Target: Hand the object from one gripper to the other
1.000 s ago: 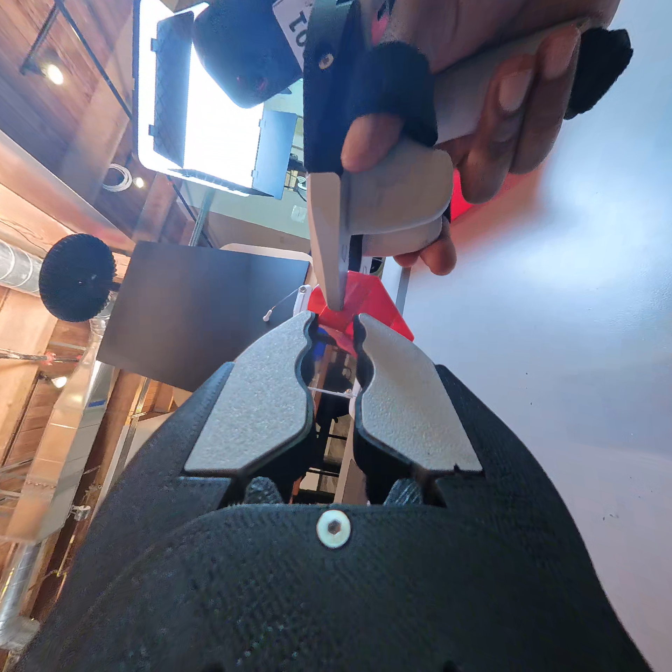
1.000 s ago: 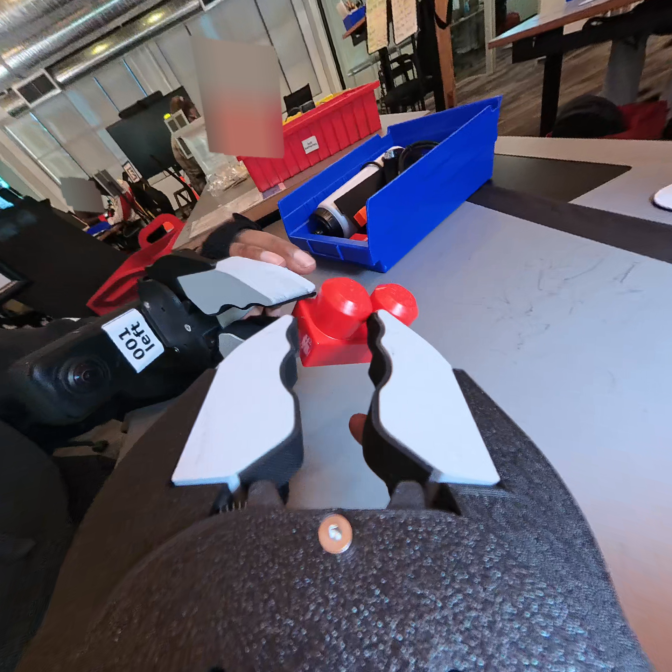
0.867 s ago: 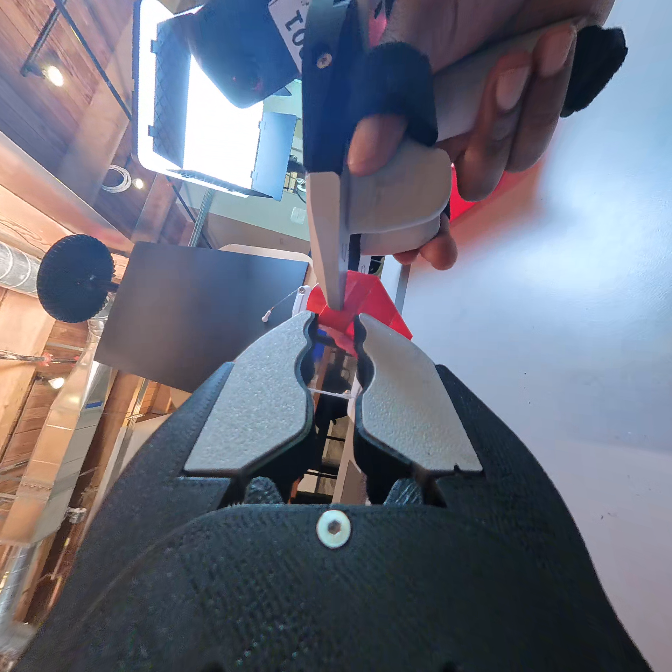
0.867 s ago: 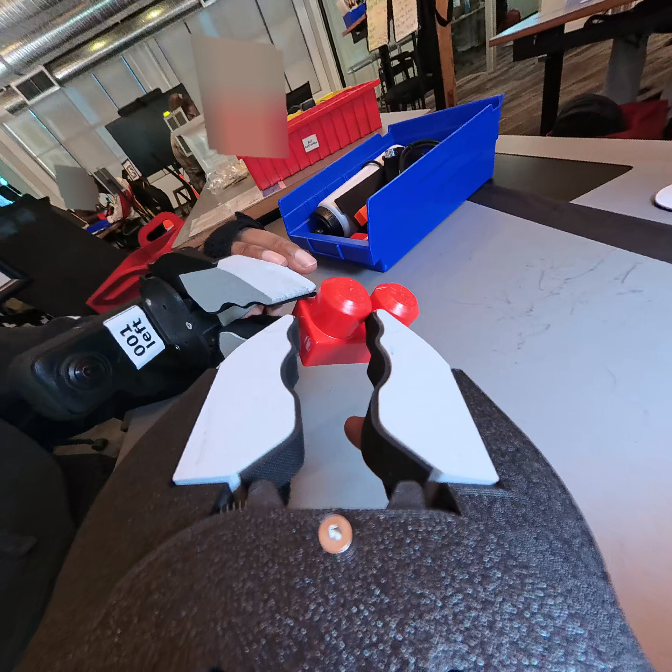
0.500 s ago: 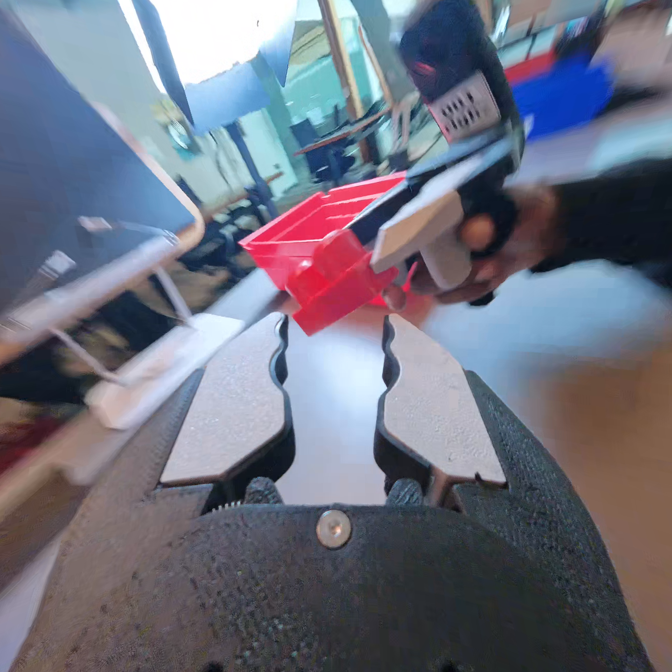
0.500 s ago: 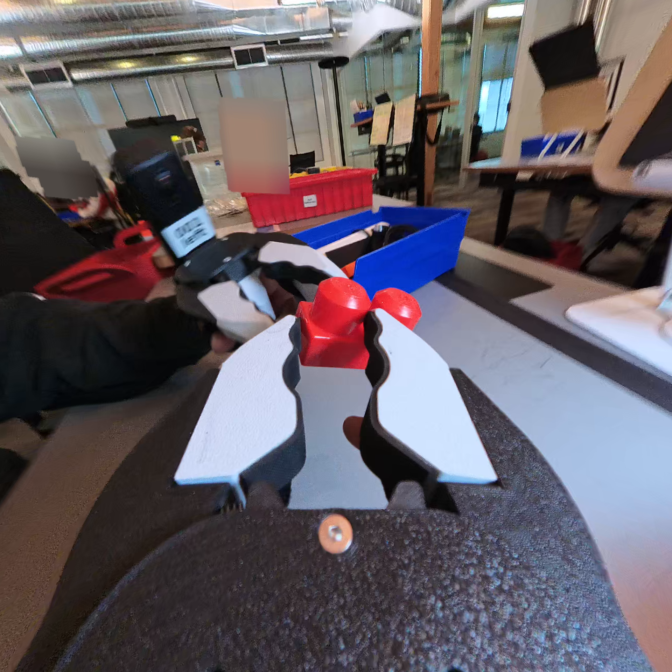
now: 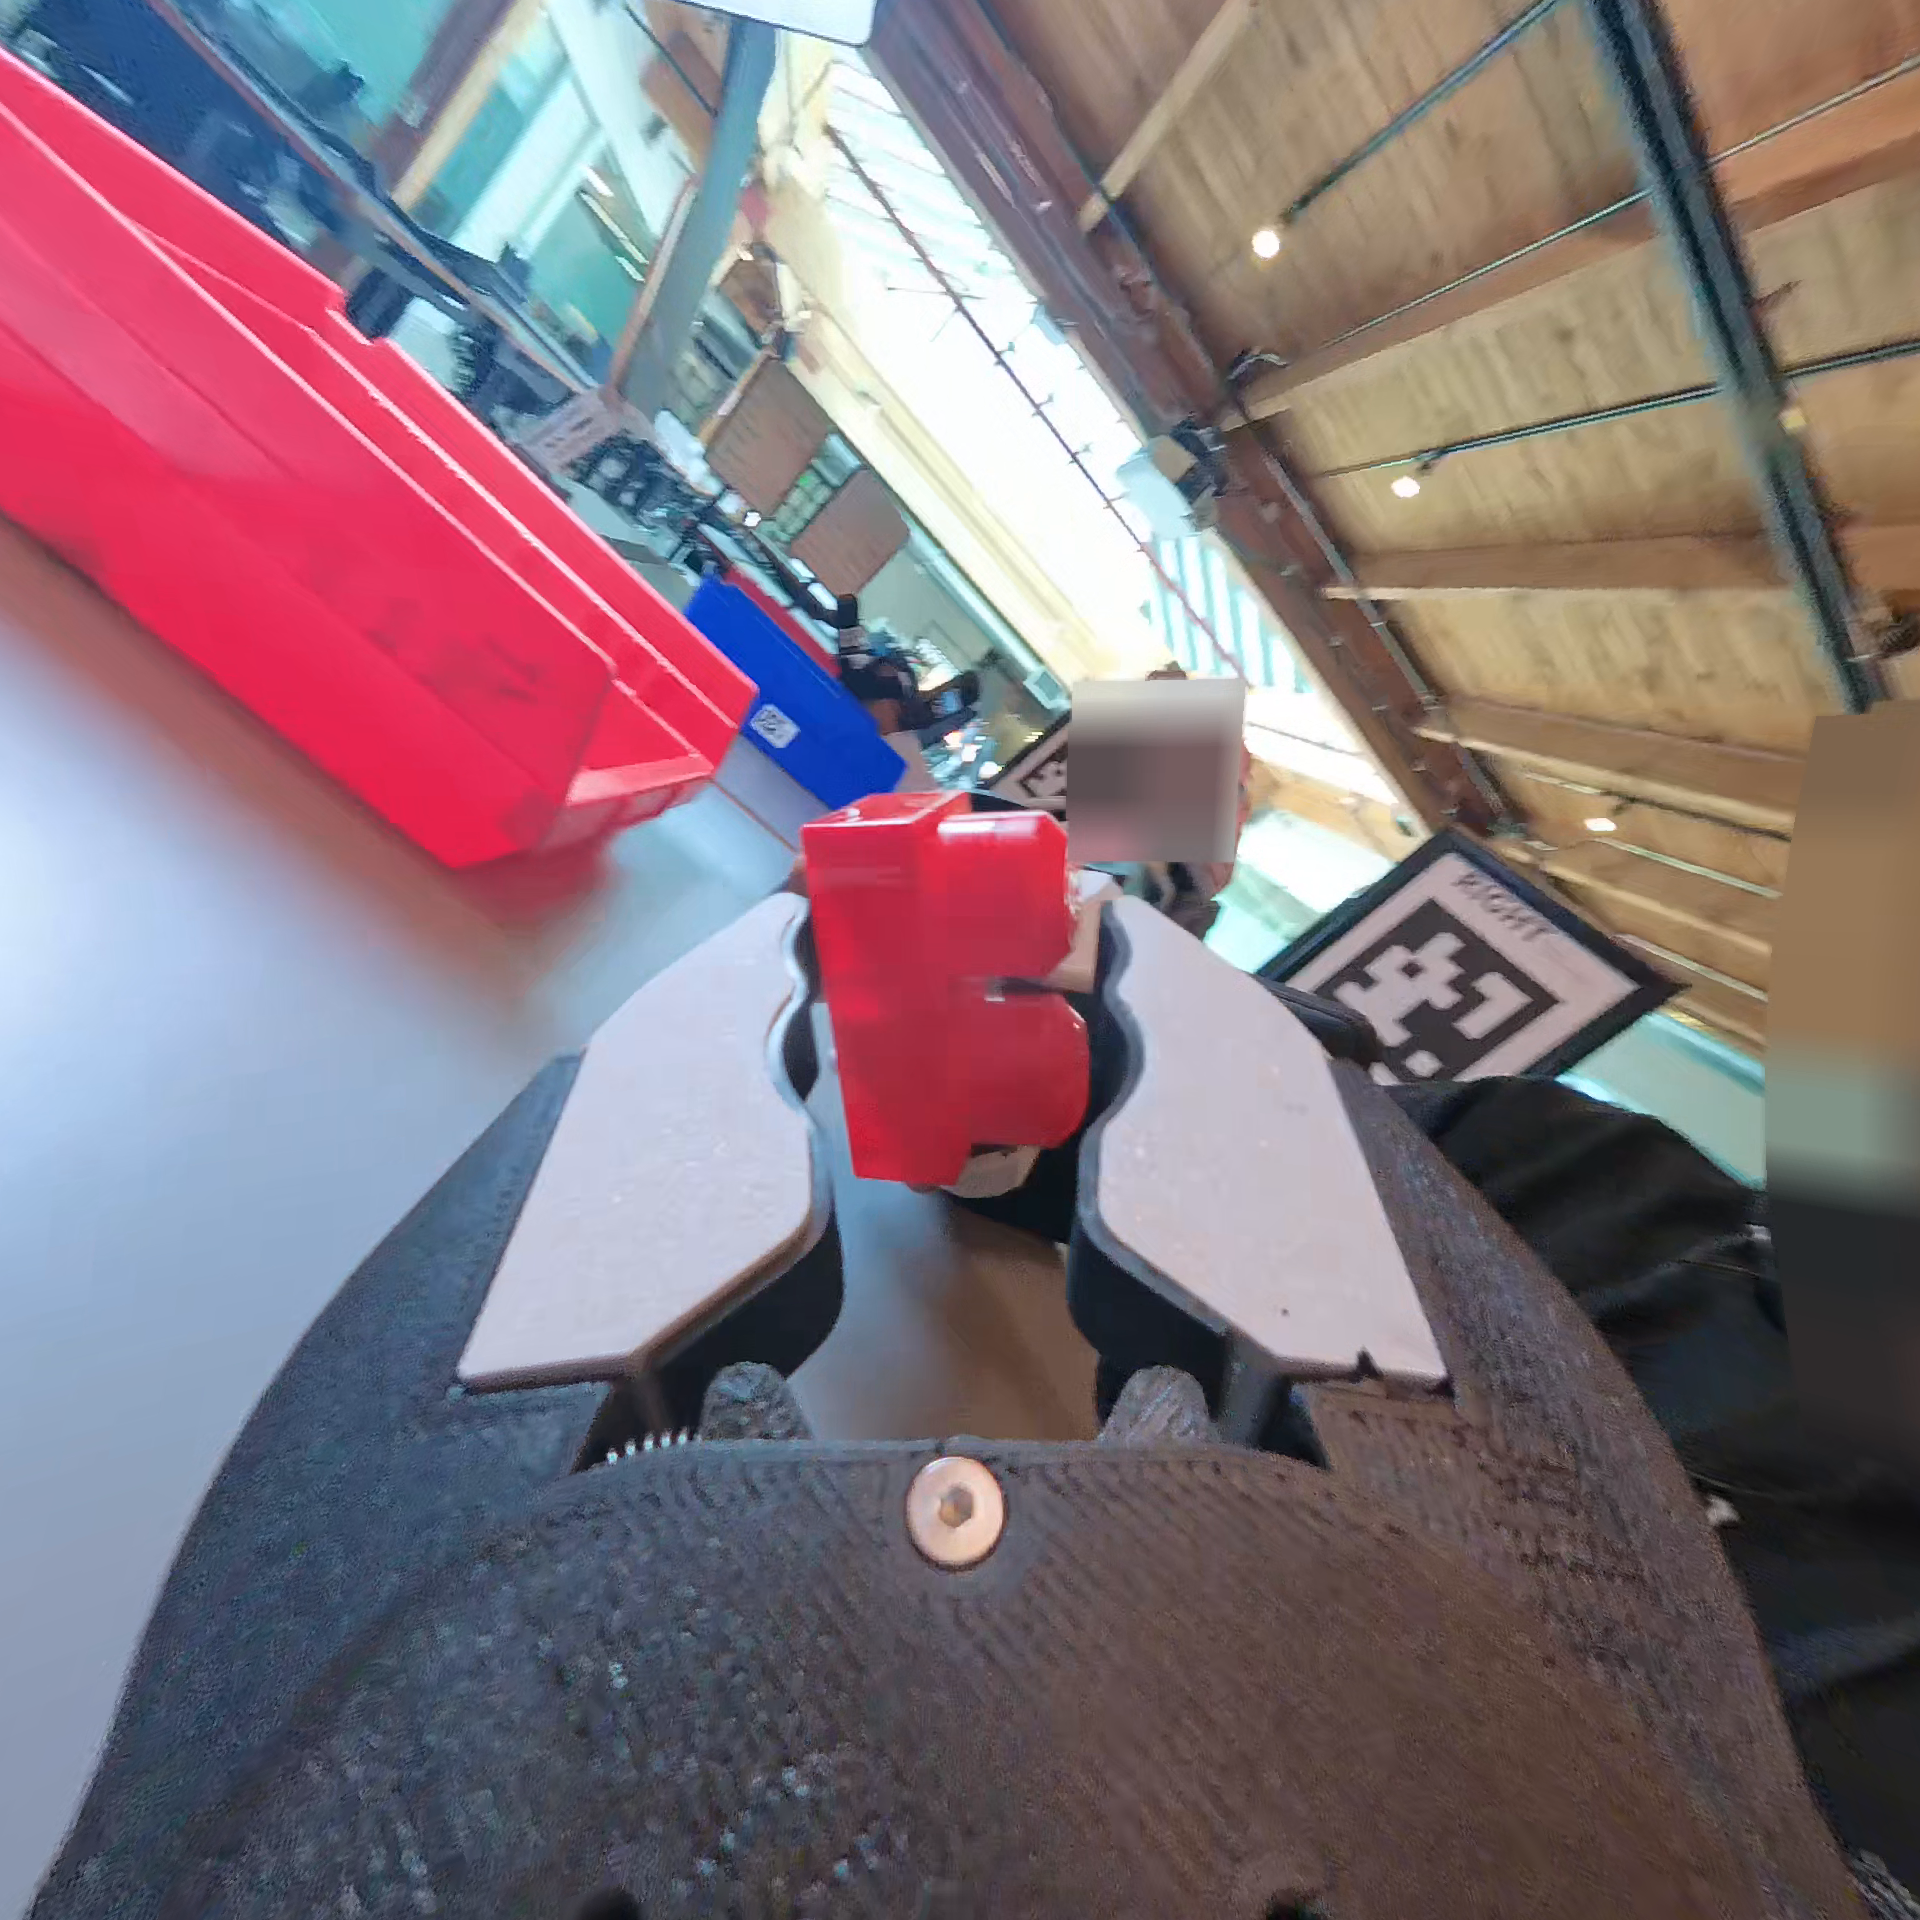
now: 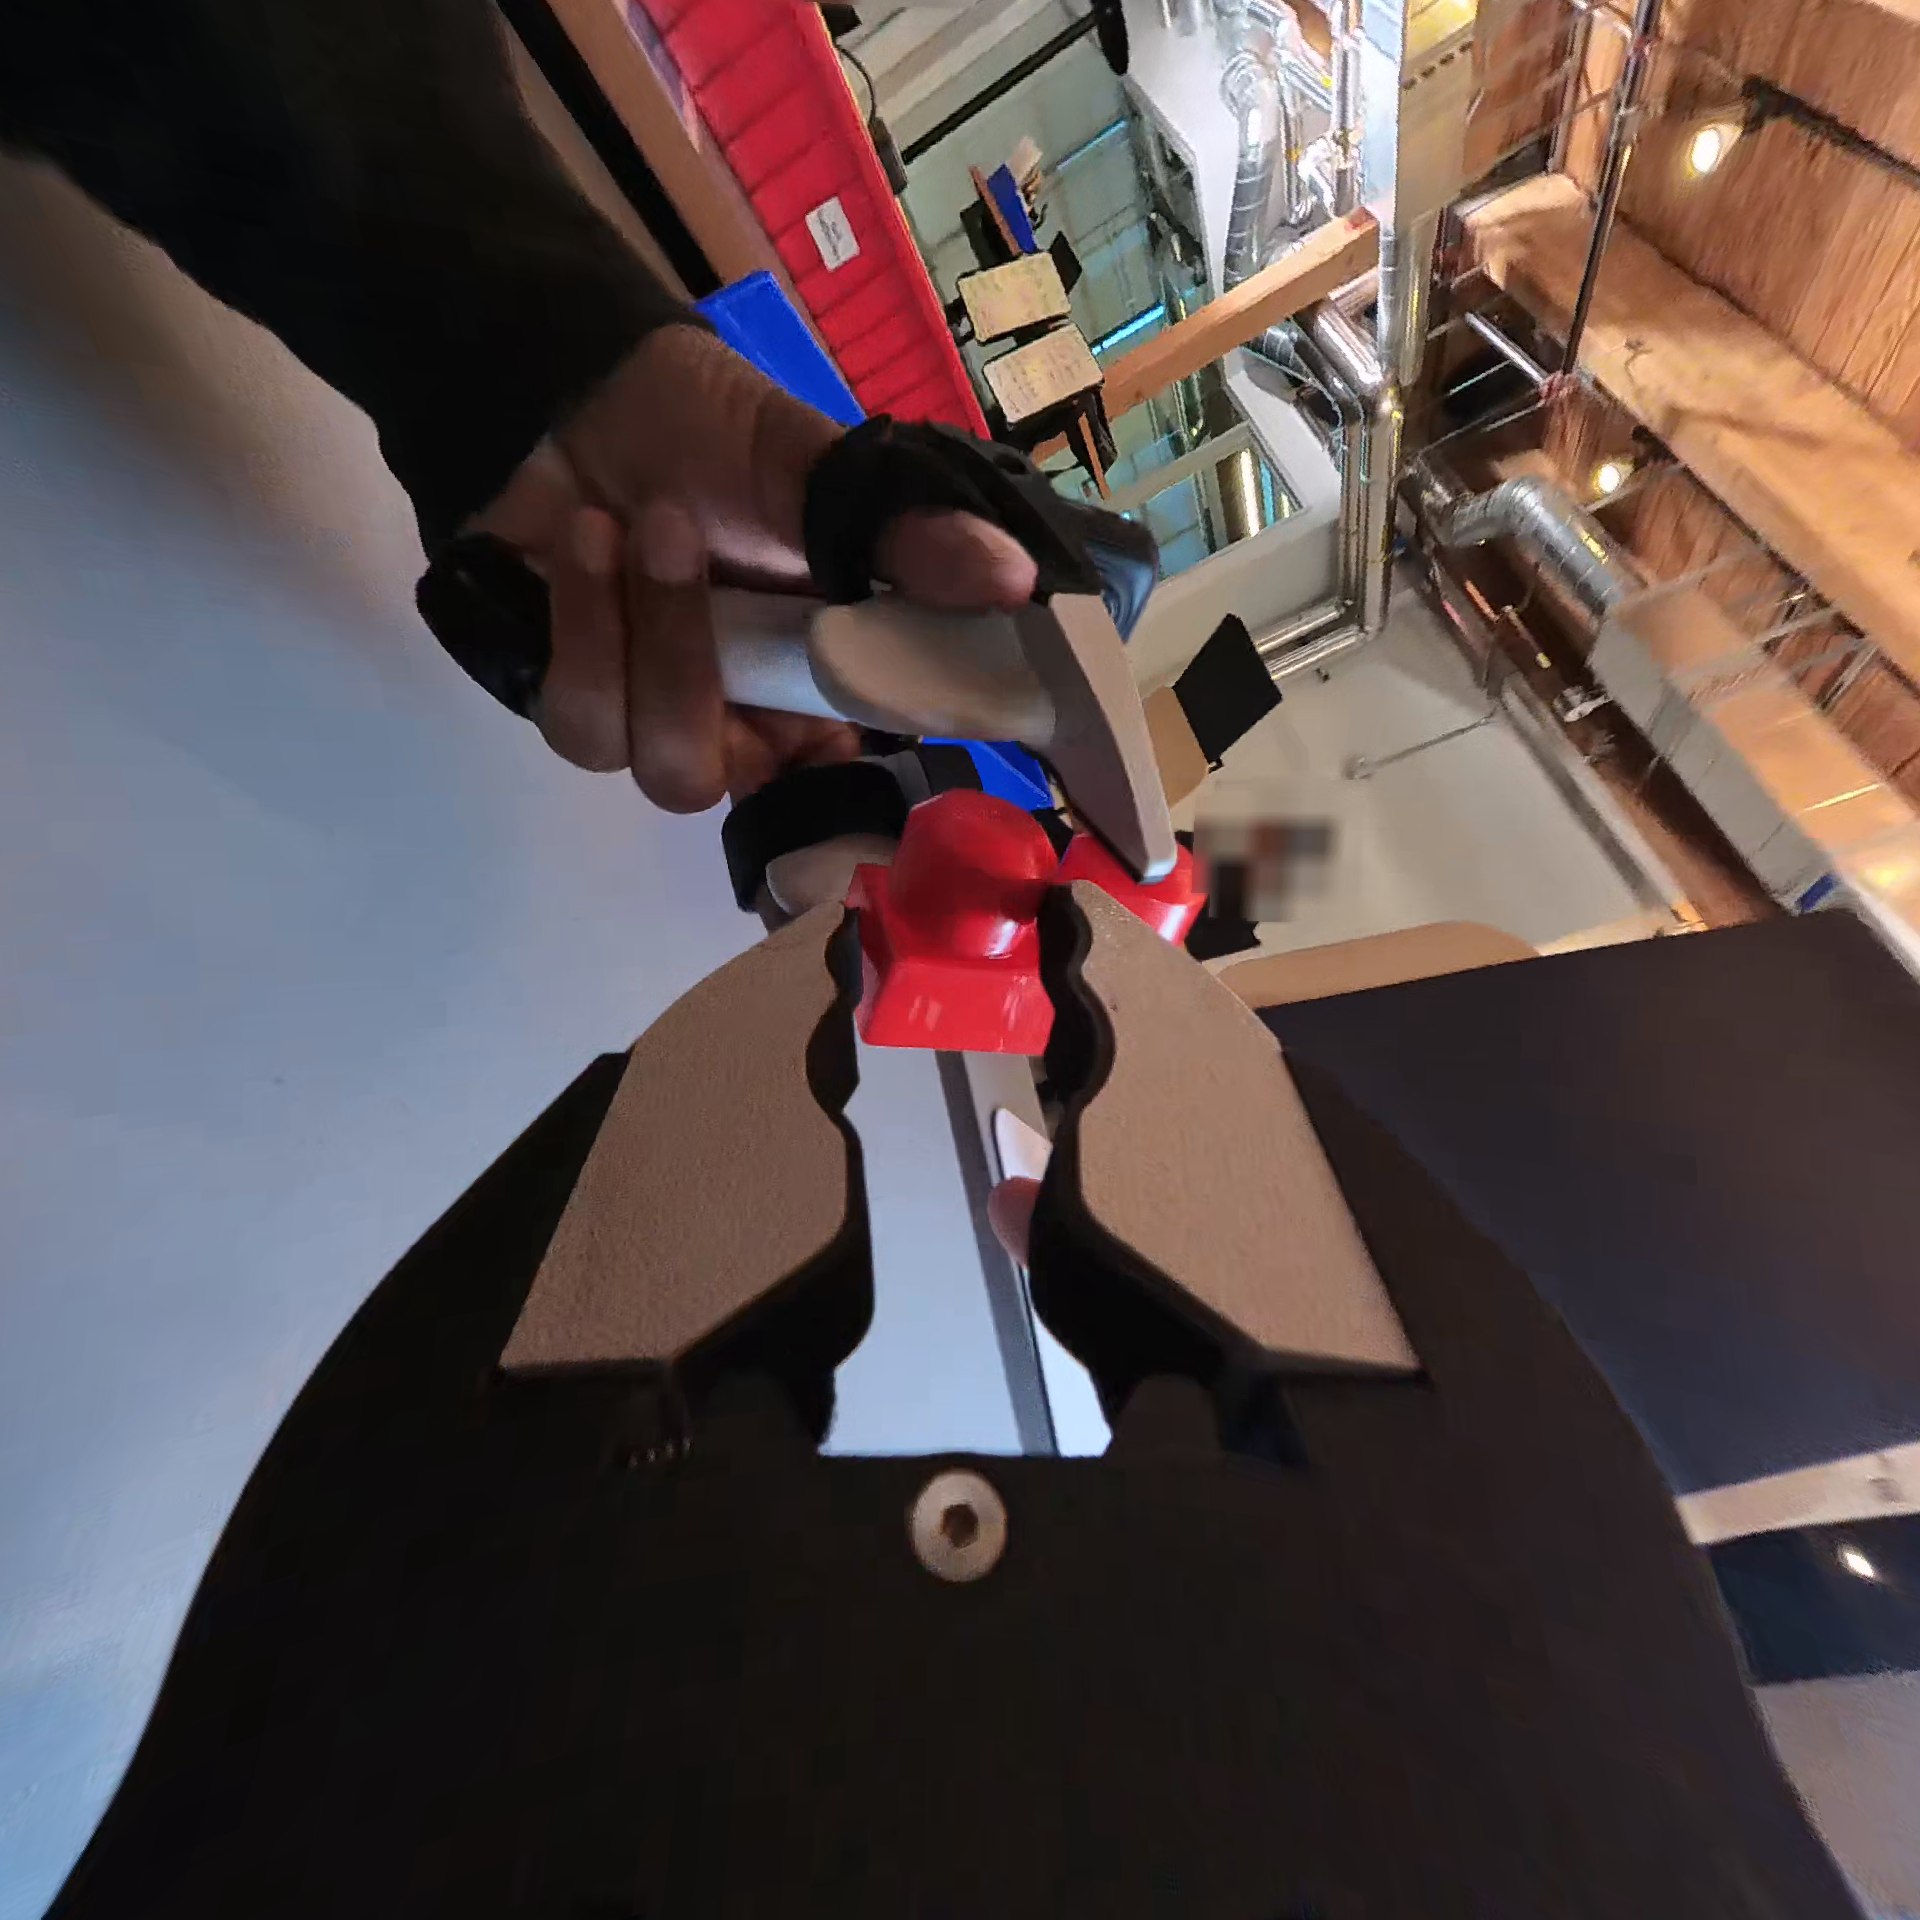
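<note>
**Q:** Place of block, state of each claw?

**A:** Block [image 7: 935,987] apparently clear of table [image 7: 208,1039]. Near end clamped between jaws of right gripper [image 8: 951,914]. Left gripper [image 7: 956,920] astride the far end, one fingertip [image 8: 1127,821] resting beside a stud. Closure on the block not determinable from either view.

**Q:** Likely failures from here?

**A:** Judged, not observed:
- Drop to table, if released by right before a firm left pinch.
- Slip off the glossy, rounded studs under a tip-only grip.
- Twist or pop-out, if pulled apart while doubly clamped.

**Q:** Markings?

**A:**
- White label on red bin [image 7: 312,582], another on blue bin [image 7: 800,717]. Both too small to read.
- Black-and-white marker board [image 7: 1455,987] at right, short caption along its border.
- No brand visible on block.
</note>
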A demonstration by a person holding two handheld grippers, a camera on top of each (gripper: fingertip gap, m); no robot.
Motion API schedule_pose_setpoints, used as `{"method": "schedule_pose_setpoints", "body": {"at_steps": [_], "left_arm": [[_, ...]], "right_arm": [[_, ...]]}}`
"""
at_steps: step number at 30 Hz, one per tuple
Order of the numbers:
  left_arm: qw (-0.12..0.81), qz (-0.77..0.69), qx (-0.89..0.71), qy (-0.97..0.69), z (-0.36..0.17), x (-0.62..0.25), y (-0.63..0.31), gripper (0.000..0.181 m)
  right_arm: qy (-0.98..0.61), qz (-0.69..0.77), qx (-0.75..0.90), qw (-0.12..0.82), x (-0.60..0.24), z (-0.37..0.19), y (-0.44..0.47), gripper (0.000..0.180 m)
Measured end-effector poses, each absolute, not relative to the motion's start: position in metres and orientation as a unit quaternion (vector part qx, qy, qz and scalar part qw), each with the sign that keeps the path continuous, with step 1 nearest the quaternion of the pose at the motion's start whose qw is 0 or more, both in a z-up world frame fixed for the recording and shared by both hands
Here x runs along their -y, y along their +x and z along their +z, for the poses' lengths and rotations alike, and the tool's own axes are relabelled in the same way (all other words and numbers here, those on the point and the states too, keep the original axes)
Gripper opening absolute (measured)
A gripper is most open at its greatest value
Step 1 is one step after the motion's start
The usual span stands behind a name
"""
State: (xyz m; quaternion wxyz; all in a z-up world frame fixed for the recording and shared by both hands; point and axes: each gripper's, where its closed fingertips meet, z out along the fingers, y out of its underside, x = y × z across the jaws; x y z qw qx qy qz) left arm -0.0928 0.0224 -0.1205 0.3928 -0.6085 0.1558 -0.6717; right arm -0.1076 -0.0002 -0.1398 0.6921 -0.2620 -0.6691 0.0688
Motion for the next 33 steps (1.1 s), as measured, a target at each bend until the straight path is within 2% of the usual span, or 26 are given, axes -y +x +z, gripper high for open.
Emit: {"method": "schedule_pose_setpoints", "body": {"at_steps": [4, 7, 10, 14, 19, 22, 24, 25, 28, 30, 33], "left_arm": [[0.444, -0.621, -0.166, -0.624, -0.122, -0.031, -0.099, 0.047], [0.507, -0.556, -0.162, -0.638, -0.119, -0.042, -0.114, 0.047], [0.569, -0.421, -0.212, -0.674, -0.129, -0.052, -0.127, 0.047], [0.6, -0.236, -0.323, -0.693, -0.148, -0.054, -0.126, 0.047], [0.6, -0.041, -0.433, -0.672, -0.169, -0.054, -0.113, 0.047], [0.591, 0.092, -0.486, -0.637, -0.177, -0.056, -0.109, 0.047], [0.581, 0.155, -0.514, -0.611, -0.181, -0.055, -0.104, 0.047], [0.575, 0.173, -0.525, -0.603, -0.184, -0.054, -0.101, 0.047], [0.578, 0.149, -0.524, -0.608, -0.185, -0.052, -0.097, 0.047], [0.59, 0.07, -0.491, -0.638, -0.18, -0.051, -0.097, 0.046], [0.597, -0.107, -0.41, -0.681, -0.166, -0.049, -0.101, 0.057]], "right_arm": [[-0.287, 0.061, 0.662, 0.69, -0.012, -0.143, -0.106, 0.03], [-0.373, 0.159, 0.631, 0.662, -0.022, -0.14, -0.104, 0.047], [-0.467, 0.301, 0.573, 0.602, -0.032, -0.133, -0.101, 0.059], [-0.519, 0.44, 0.523, 0.514, -0.035, -0.13, -0.094, 0.055], [-0.624, 0.487, 0.468, 0.393, -0.046, -0.153, -0.098, 0.058], [-0.665, 0.494, 0.432, 0.357, -0.046, -0.166, -0.105, 0.058], [-0.69, 0.483, 0.421, 0.337, -0.044, -0.178, -0.11, 0.053], [-0.698, 0.473, 0.418, 0.338, -0.045, -0.182, -0.111, 0.043], [-0.696, 0.477, 0.416, 0.339, -0.046, -0.182, -0.11, 0.038], [-0.677, 0.499, 0.418, 0.343, -0.048, -0.175, -0.106, 0.038], [-0.606, 0.556, 0.436, 0.366, -0.046, -0.152, -0.096, 0.038]]}}
